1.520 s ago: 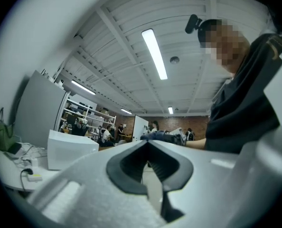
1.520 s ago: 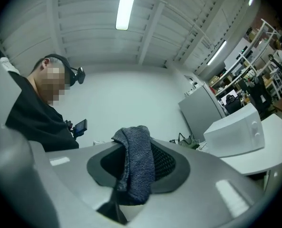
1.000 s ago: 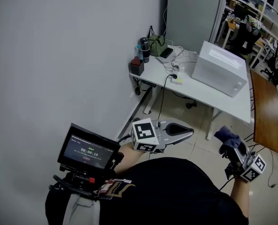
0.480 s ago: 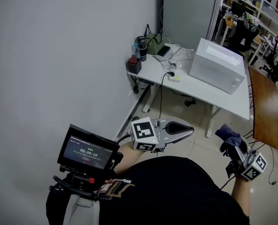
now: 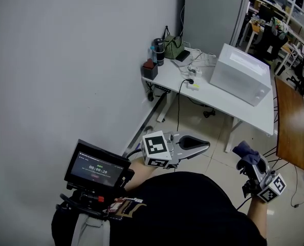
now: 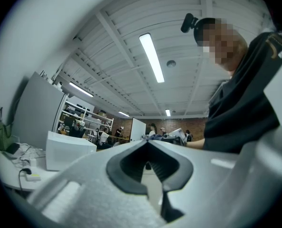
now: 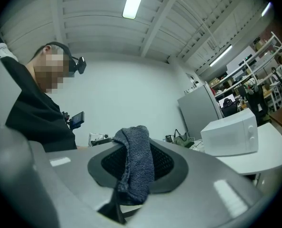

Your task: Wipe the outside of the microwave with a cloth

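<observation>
Step in hand: By my reckoning, the approach. No wiping had begun, for the person stood well apart from the microwave [image 5: 241, 73] with both tools held close to the body.

Next move: I judged it called for walking up to the microwave and raising the right claw [image 5: 245, 157] until the hanging cloth, not the bare jaws, met the top or a side panel. Flat, steady strokes would follow.

Microwave: A white box with its door looking shut. It stood on a white bench [image 5: 254, 114], toward the end away from the wall [image 5: 65, 60].

Cloth: A dark blue knitted cloth [image 7: 135, 163], well apart from the microwave. It was draped over the tips of the right claw and hung down between its pads.

Right claw: Closed on the cloth, pinching a fold of it. The microwave lay ahead and off to the right in that claw's own view, with open room between them.

Left claw [image 6: 148, 143]: Jaws brought together at the tips with nothing between them. It too was well apart from the microwave, which showed low at the left of its view.

Beside the microwave: Loose cables [image 5: 193, 68] lay on the bench just on the wall side of it. Farther that way stood a green bag [image 5: 173, 49] and a dark cup [image 5: 158, 52].

Caution: To my eye, those cables could snag the cloth if a stroke ran down the microwave's wall-side panel.
</observation>
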Demonstrator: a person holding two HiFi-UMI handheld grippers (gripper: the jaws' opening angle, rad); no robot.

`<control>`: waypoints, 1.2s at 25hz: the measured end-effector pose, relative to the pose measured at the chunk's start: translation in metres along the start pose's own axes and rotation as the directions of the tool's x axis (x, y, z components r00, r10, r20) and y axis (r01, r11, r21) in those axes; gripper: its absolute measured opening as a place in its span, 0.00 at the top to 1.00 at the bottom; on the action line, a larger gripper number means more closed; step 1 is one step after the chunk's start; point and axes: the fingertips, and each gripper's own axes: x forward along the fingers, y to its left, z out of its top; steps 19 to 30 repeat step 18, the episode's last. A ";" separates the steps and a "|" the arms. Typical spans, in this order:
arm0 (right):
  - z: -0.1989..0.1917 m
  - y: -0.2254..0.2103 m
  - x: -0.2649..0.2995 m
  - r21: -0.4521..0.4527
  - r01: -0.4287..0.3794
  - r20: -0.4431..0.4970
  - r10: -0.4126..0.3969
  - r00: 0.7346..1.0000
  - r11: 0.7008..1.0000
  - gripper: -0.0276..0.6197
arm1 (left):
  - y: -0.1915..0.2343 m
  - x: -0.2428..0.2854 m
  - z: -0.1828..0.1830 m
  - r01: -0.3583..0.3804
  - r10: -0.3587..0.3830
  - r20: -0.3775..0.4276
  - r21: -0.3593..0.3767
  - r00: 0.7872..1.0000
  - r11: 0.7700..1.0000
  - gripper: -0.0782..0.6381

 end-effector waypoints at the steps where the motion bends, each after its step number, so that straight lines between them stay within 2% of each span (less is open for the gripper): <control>1: -0.001 -0.002 0.000 -0.004 0.001 -0.005 -0.001 1.000 1.000 0.81 | 0.000 -0.001 0.001 -0.002 0.002 0.002 -0.003 1.000 1.000 0.88; 11: -0.016 -0.014 -0.009 -0.047 -0.003 -0.057 0.001 0.998 0.999 0.81 | 0.000 0.000 0.006 -0.010 0.011 0.018 -0.018 1.000 1.000 0.88; 18: -0.032 -0.022 -0.021 -0.046 -0.010 -0.048 0.008 0.999 0.999 0.81 | -0.004 0.005 -0.015 -0.019 0.019 0.016 -0.021 1.000 1.000 0.88; 30: -0.032 -0.022 -0.021 -0.046 -0.010 -0.048 0.008 0.999 0.999 0.81 | -0.004 0.005 -0.015 -0.019 0.019 0.016 -0.021 1.000 1.000 0.88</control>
